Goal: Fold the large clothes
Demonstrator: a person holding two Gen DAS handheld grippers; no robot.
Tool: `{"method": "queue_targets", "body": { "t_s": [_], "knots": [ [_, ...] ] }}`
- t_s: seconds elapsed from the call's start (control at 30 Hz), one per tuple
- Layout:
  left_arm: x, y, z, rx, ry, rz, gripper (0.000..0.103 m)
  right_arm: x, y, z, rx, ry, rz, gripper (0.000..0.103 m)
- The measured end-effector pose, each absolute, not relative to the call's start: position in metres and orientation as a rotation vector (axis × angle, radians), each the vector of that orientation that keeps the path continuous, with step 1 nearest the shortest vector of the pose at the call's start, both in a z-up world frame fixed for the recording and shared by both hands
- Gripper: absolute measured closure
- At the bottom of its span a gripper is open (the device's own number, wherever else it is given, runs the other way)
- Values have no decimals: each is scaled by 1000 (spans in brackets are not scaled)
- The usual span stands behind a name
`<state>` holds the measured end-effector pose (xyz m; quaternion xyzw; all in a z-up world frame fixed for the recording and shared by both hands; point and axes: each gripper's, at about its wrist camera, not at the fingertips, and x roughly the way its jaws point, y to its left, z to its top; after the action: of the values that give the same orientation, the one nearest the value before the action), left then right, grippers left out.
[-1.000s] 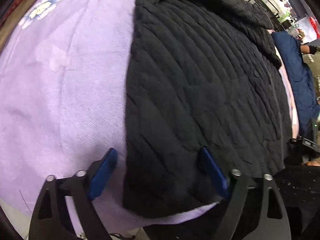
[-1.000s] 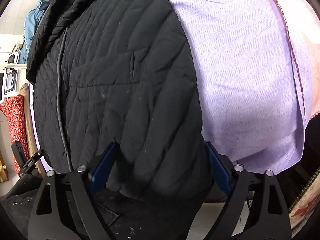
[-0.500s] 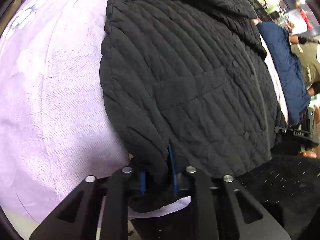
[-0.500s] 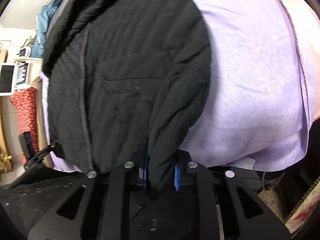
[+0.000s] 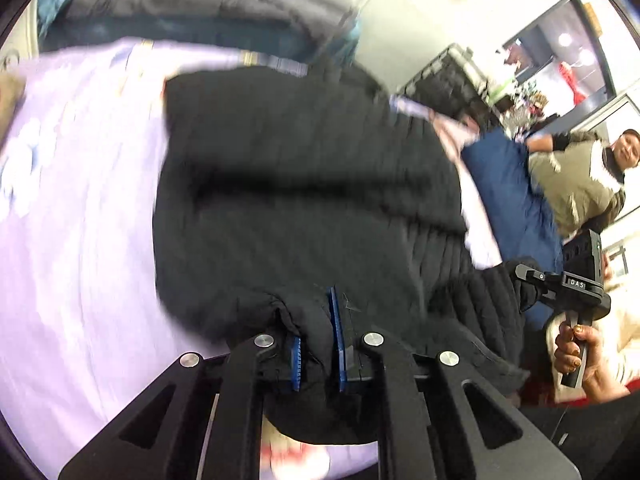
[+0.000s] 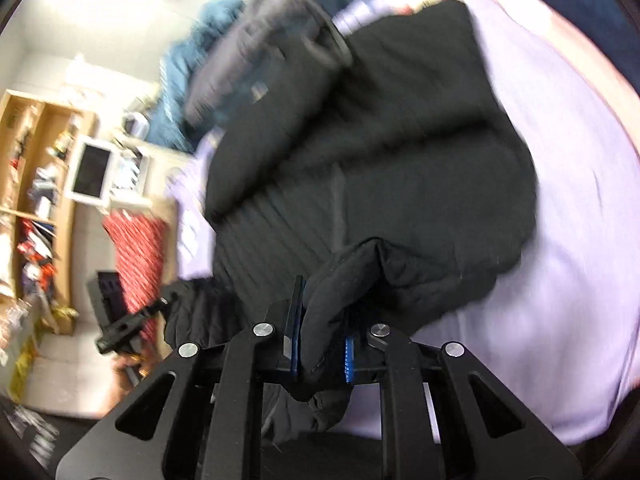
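Left wrist view: left gripper [image 5: 316, 354] clamped tight on a bunched hem corner of the black quilted jacket [image 5: 304, 200], blue pads [image 5: 335, 340] pressing the fabric from both sides, the hem corner raised off the lavender bedsheet [image 5: 80, 240]. Rest of the jacket spread over the sheet, its body blurred, far edge toward the piled dark bedding [image 5: 192, 4] at the top. To the right of the jacket, a navy garment [image 5: 516, 208] on the same bed, and beyond it a person in an olive top [image 5: 572, 184]. Low and right of the jacket, the right gripper [image 5: 524, 274] held in a hand [image 5: 576, 350], its tips buried in black fabric.

Right wrist view: right gripper [image 6: 320, 354] nearly shut, closed on a thick fold of the jacket [image 6: 400, 168], the fold standing up between the blue pads [image 6: 294, 332]. Jacket lying across the lavender bedsheet [image 6: 568, 200], the gripped edge lifted clear of it. Left of the jacket, the left gripper [image 6: 128, 326], a red patterned cloth [image 6: 136, 256] and wooden shelves [image 6: 44, 184] against the wall.
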<state>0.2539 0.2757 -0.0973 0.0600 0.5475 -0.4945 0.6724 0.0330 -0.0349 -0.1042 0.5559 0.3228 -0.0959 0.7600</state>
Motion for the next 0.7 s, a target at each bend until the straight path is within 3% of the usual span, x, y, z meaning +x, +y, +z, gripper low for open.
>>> {"method": "queue_targets", "body": {
  "t_s": [0.33, 0.7],
  "knots": [
    [334, 212, -34, 108, 1054, -1056, 92, 54, -152, -65, 1225, 514, -252, 87],
    [399, 131, -55, 227, 1074, -929, 92, 92, -237, -105, 1402, 491, -354, 87]
  ]
}}
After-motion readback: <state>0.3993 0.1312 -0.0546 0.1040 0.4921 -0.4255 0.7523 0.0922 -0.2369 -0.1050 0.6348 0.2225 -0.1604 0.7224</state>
